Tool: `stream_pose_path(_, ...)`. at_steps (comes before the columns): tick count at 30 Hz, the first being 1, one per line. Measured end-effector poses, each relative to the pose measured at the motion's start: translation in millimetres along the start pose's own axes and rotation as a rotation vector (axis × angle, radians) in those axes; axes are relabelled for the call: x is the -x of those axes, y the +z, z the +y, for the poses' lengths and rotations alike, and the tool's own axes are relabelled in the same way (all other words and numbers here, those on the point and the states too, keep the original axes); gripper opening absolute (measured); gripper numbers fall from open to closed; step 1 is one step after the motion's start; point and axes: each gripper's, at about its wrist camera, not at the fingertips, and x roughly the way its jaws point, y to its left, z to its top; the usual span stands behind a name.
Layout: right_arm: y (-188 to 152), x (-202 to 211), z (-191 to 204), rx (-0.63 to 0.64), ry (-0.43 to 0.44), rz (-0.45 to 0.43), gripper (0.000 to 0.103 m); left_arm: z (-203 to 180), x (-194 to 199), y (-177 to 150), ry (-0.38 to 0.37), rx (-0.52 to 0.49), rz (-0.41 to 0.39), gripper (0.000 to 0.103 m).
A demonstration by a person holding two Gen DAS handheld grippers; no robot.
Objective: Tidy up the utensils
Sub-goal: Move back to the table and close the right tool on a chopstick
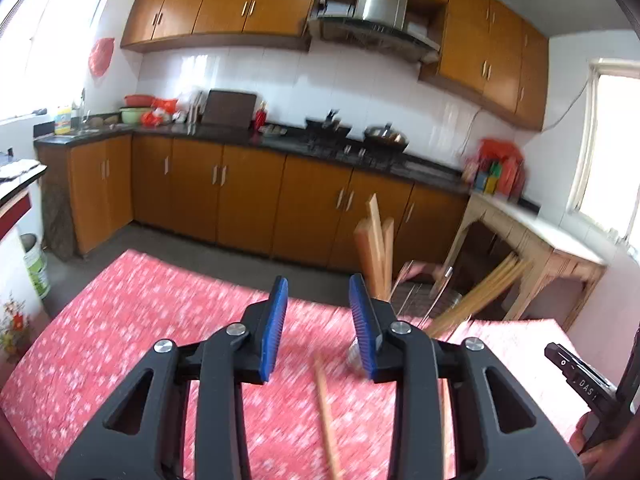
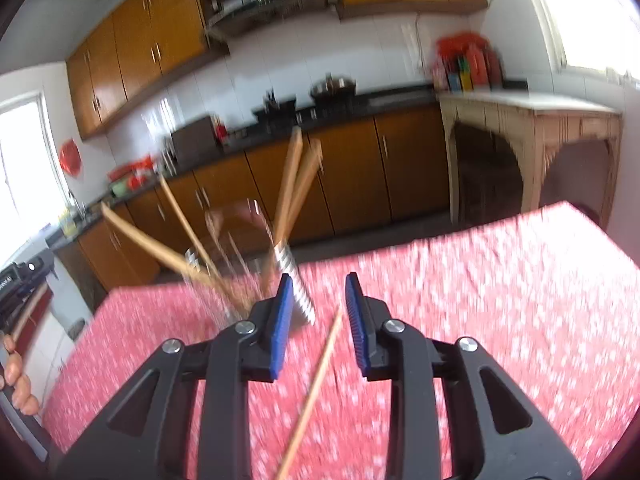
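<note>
wooden sticks in a clear holder

glass-clear holder [image 2: 232, 256] near the far edge of the red cloth [image 2: 480, 280] carries wooden utensils [image 2: 290, 184] leaning apart (the blur hides what else is inside). one loose chopstick [image 2: 316, 380] lies on the cloth under the right gripper [image 2: 318, 316]. left gripper [image 1: 318, 328] and right both spread, pinching nothing.

We see a red, white-flecked cloth [image 1: 160, 320] covering the bench. Our black tools [image 1: 318, 330] [image 2: 316, 320] carry blue pads [image 2: 280, 328]; the chopsticks [image 2: 316, 392] are tan wood.
</note>
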Motion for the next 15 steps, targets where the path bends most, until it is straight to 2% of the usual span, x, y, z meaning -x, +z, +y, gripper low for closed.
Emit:
stream_pose_path(4, -43, -20, -1, 0.006, -0.011, 0.129, 0.028, 13, -19, -43, 0.055, -0.036, 0.115, 0.033)
stream_pose_path(9, -91, -38, 10, 0.031, -0.009, 0.246, 0.028, 18, -44, -96, 0.058, -0.053, 0.270, 0.033)
stream_pose_path(12, -110, -44, 18, 0.040, 0.002, 0.291, 0.028, 17, -53, -118, 0.057, -0.075, 0.327, 0.034)
stream_pose_path(15, -115, -48, 24, 0.051, 0.005, 0.317, 0.028, 14, -59, -133, 0.055, -0.084, 0.364, 0.038)
